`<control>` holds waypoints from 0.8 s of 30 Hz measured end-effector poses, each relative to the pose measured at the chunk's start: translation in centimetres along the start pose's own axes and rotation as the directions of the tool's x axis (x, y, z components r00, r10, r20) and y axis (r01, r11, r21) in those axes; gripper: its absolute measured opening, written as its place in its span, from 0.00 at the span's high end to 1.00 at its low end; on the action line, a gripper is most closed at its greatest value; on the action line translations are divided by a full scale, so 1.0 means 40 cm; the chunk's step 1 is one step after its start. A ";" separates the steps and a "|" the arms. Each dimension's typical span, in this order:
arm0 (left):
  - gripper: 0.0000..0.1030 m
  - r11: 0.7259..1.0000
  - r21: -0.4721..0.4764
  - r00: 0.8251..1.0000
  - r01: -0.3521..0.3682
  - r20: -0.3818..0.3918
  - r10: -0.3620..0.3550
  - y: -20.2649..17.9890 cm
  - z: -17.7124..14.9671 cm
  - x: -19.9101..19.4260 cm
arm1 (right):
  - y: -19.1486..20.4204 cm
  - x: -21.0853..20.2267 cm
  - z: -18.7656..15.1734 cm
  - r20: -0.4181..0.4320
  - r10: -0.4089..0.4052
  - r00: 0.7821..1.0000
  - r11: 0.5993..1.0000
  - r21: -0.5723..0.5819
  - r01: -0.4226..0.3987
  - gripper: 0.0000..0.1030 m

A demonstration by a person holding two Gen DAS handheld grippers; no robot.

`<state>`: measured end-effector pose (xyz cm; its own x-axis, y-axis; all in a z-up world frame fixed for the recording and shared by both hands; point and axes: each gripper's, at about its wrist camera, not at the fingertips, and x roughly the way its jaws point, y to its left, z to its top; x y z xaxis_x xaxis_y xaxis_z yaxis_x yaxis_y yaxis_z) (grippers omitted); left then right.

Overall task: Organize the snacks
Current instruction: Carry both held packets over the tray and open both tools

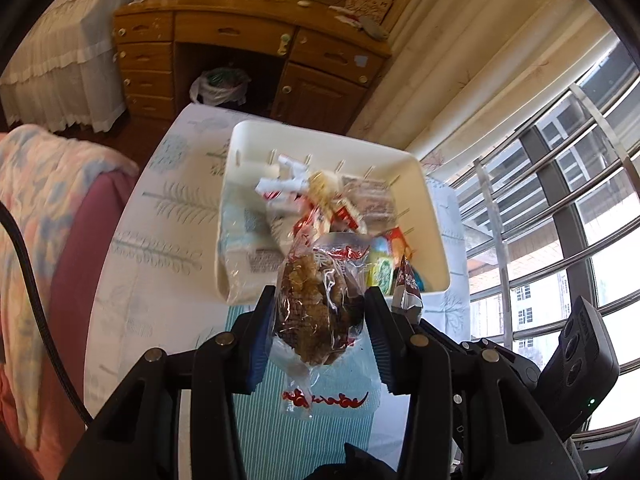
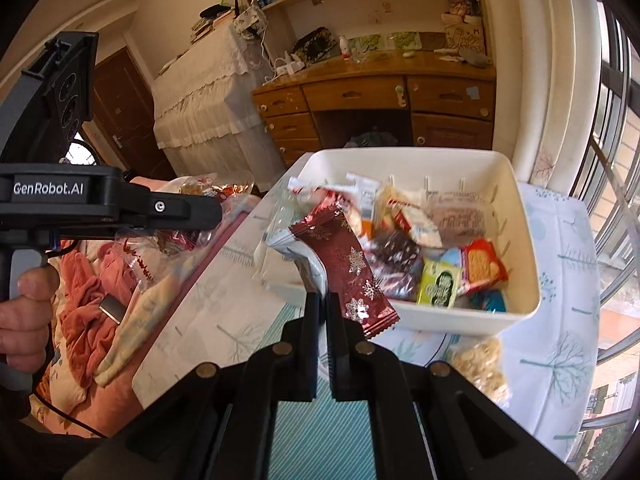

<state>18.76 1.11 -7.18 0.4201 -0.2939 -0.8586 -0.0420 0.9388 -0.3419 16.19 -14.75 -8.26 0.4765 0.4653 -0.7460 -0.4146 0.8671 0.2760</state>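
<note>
"GenRobot.AI" reads on the left gripper (image 2: 188, 216), clamping a clear cookie bag (image 1: 318, 304); the right gripper (image 2: 324, 308), nearly closed, pinches a red snowflake packet (image 2: 348, 268) at the white bin's (image 2: 524, 240) 7 o'clock corner.

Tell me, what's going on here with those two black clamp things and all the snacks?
A person is sorting snacks into a white bin on a table, a gripper in each hand. The left gripper is clamped on a clear bag of brown pastries, held short of the bin. The right gripper pinches a dark red snowflake-printed packet at the bin's near edge. The bin already holds several packets, among them a green one and a red biscuit pack.
</note>
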 end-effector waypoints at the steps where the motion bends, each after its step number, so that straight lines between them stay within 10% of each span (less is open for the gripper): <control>1: 0.59 1.000 0.011 1.000 0.009 0.008 -0.009 -0.004 0.009 0.004 | -0.005 0.001 0.009 0.007 -0.009 1.000 1.000 0.002 0.009 0.97; 24: 0.56 0.980 0.139 0.989 0.142 0.011 -0.145 -0.017 0.131 0.207 | -0.114 0.129 0.090 0.076 -0.218 0.973 0.974 0.080 0.212 0.94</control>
<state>27.01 -1.03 -12.07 0.4321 -0.4250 -0.7955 0.1448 0.9033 -0.4039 23.35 -15.65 -11.18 0.6127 0.2772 -0.7401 -0.2408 0.9574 0.1592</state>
